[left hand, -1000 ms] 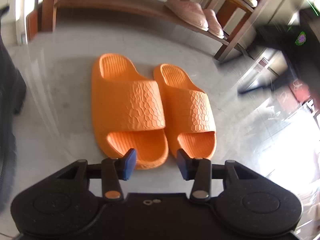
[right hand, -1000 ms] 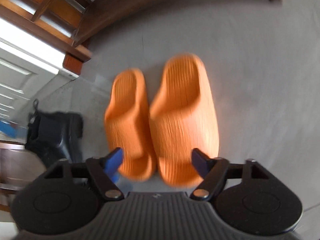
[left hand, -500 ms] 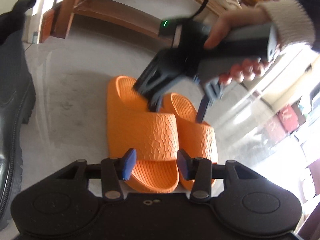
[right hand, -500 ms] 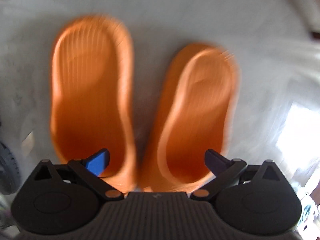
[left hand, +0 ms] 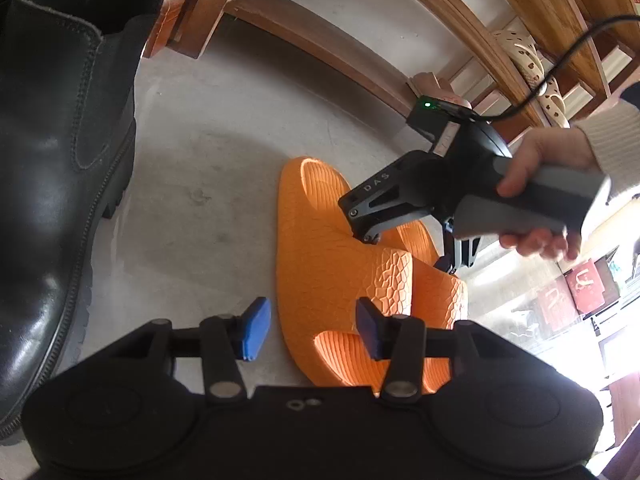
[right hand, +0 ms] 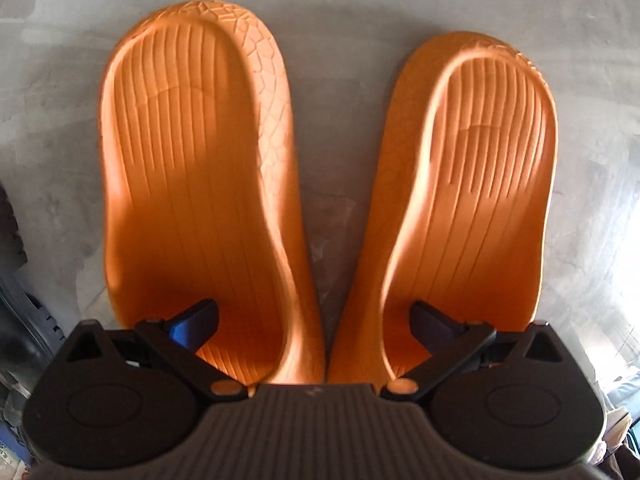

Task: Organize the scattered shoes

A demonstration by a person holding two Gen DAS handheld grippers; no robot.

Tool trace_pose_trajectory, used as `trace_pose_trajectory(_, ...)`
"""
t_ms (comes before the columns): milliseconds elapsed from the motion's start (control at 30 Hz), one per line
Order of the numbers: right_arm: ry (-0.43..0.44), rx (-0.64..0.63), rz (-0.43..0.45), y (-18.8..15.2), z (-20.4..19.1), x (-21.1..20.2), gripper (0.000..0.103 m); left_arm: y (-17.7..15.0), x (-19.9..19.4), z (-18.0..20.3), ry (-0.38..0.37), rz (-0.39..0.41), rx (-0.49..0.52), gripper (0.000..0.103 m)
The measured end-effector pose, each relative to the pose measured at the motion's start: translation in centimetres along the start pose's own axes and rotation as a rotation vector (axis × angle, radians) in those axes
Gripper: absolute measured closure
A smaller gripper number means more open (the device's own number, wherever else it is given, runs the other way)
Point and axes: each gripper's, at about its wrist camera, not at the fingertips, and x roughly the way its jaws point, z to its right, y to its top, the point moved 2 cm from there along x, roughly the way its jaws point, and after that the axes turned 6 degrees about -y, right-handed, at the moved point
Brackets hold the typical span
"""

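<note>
Grey concrete floor (left hand: 192, 152) before a wooden shoe rack (left hand: 328, 40): orange slides (right hand: 200, 184) paired, on the floor.

Right claw (right hand: 314, 322) spread wide, fingers seemingly inside both slides; left claw (left hand: 308, 330) apart, empty; black boot (left hand: 60, 160) standing at frame left; racking may remain.

Your two slides (left hand: 340, 264) are lying side by side on the floor (left hand: 200, 152), heels nearly touching, with the boot (left hand: 60, 160) standing well off to their left. Your right gripper (right hand: 314, 326) is reaching down over both heels while the shoe rack (left hand: 360, 40) is sitting behind them.
</note>
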Motion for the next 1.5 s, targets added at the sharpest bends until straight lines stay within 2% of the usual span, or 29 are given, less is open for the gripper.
trace_pose_trajectory(33,0.0,0.001,-0.011,0.1,0.0,0.2,0.0,0.0,0.0,0.1,0.005,-0.001,0.013,0.056)
trace_pose_trajectory(167,-0.019,0.007,-0.167,2.3,0.4,1.8,0.0,0.0,-0.2,0.6,0.013,-0.008,0.038,0.056)
trace_pose_trajectory(433,-0.014,-0.006,-0.224,2.9,1.6,3.3,0.0,-0.4,-0.6,1.3,0.026,-0.002,0.058,0.056)
trace_pose_trajectory(533,-0.012,-0.012,-0.173,2.0,2.1,3.5,0.0,-0.4,-0.6,1.6,0.043,0.001,0.067,0.056)
trace_pose_trajectory(667,-0.043,-0.088,-0.01,-1.1,2.2,3.3,0.004,-0.2,-0.7,2.0,0.056,0.0,0.08,0.056)
trace_pose_trajectory(700,-0.049,-0.1,0.032,-2.0,2.2,3.1,0.012,-0.2,-0.8,2.1,0.058,0.0,0.083,0.056)
trace_pose_trajectory(733,-0.05,-0.112,0.06,-2.5,2.4,2.8,0.025,-0.2,-0.9,2.2,0.061,0.0,0.086,0.056)
trace_pose_trajectory(767,-0.048,-0.123,0.077,-2.8,2.8,2.5,0.034,-0.2,-0.9,2.3,0.063,0.0,0.086,0.056)
trace_pose_trajectory(833,-0.045,-0.146,0.102,-3.4,3.6,2.0,0.075,-0.1,-0.8,2.3,0.069,0.0,0.082,0.056)
trace_pose_trajectory(967,-0.024,-0.152,0.127,-3.9,5.0,2.2,0.076,-0.1,-0.8,2.3,0.073,0.008,0.071,0.055)
trace_pose_trajectory(1100,0.036,-0.138,0.176,-4.7,6.8,3.2,0.078,-0.3,-1.5,2.6,0.082,0.012,0.095,0.055)
trace_pose_trajectory(1267,0.123,-0.062,0.225,-5.7,10.3,4.1,0.079,-0.4,-1.5,2.9,0.105,0.0,0.107,0.055)
trace_pose_trajectory(1500,0.238,-0.006,0.317,-7.1,14.1,3.7,0.079,-0.1,-1.4,3.8,0.129,-0.01,0.131,0.055)
